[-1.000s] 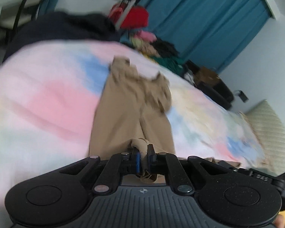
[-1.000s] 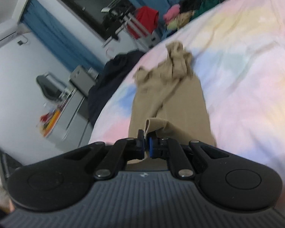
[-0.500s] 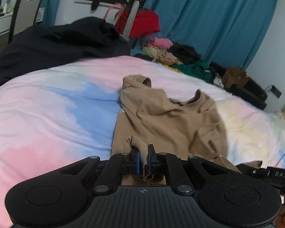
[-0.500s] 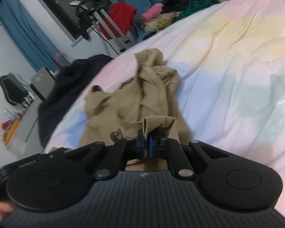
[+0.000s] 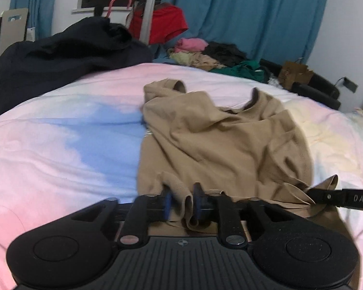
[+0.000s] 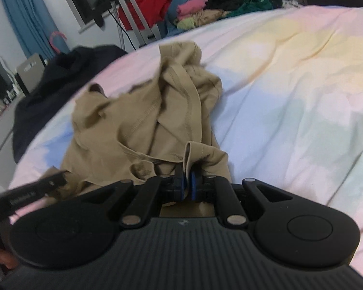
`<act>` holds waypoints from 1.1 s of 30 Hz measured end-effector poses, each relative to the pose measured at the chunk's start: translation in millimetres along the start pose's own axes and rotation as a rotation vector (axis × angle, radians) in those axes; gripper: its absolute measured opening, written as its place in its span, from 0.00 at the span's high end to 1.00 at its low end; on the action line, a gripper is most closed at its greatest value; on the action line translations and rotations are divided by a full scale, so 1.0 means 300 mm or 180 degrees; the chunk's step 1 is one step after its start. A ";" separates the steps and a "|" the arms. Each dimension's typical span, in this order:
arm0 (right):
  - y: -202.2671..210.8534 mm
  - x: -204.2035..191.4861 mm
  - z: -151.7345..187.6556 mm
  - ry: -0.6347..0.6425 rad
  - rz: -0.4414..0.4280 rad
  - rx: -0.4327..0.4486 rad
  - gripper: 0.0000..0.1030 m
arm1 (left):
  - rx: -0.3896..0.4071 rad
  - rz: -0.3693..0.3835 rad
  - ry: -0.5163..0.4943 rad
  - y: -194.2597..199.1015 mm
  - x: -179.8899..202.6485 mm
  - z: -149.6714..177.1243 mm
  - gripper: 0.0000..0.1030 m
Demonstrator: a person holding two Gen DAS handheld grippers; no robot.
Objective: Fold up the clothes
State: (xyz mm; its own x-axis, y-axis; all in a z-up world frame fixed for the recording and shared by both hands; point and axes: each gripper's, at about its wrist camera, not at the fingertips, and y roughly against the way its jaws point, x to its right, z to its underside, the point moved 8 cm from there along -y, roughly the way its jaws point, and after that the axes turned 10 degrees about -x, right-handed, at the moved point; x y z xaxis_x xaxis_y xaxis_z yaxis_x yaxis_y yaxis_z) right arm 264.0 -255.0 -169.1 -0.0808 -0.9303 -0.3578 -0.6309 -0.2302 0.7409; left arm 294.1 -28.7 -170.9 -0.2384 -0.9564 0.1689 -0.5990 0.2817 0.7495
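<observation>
Left gripper (image 5: 182,203) was opening, tan shirt (image 5: 220,140) hem loose between; right gripper (image 6: 187,185) seemingly clamped it. Fold laid; next, release.

A bed (image 5: 48,149) in a pastel pink, blue and yellow cover is carrying a rumpled tan garment (image 5: 220,140) near its middle, while a dark garment (image 5: 60,55) is lying at its far left edge.

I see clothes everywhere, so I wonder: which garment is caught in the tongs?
The tan knit shirt lying on the pastel bedspread; the dark, red, pink and green clothes lie beyond the bed.
</observation>
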 end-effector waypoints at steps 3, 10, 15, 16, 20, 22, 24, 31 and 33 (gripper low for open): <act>0.101 -0.028 -0.012 0.0197 0.0114 0.0256 0.77 | 0.0216 -0.0054 -0.0097 0.097 0.045 0.003 0.41; 0.326 -0.079 0.021 0.0443 0.0087 0.0746 0.00 | 0.0580 -0.0021 -0.0196 0.324 0.140 0.053 0.13; 0.428 -0.080 0.073 0.0452 0.0152 0.0861 0.00 | 0.0175 0.0278 0.0113 0.377 0.147 0.170 0.13; 0.441 -0.079 0.080 0.0433 0.0146 0.0871 0.00 | 0.0055 0.0366 0.0213 0.378 0.145 0.197 0.13; 0.463 -0.064 0.101 0.0286 0.0118 0.0864 0.00 | -0.0380 0.0741 0.0813 0.364 0.119 0.305 0.14; 0.454 -0.055 0.112 0.0204 0.0088 0.0806 0.00 | -0.0534 0.0975 0.1103 0.345 0.107 0.352 0.14; 0.439 -0.049 0.123 0.0123 0.0049 0.0734 0.00 | -0.0741 0.1101 0.1321 0.306 0.098 0.390 0.14; 0.387 -0.036 0.146 -0.0188 -0.0231 0.0457 0.00 | -0.0919 0.1302 0.2007 0.160 0.032 0.435 0.16; 0.371 -0.030 0.154 -0.0289 -0.0324 0.0373 0.00 | -0.0698 0.1381 0.2222 0.167 -0.003 0.406 0.22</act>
State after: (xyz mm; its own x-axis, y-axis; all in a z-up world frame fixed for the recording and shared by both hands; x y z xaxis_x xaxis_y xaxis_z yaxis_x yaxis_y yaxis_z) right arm 158.9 -258.9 -109.7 -0.0779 -0.8731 -0.4813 -0.7247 -0.2820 0.6288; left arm 171.3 -4.4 -211.4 0.1568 -0.6159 0.7721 -0.3846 0.6819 0.6221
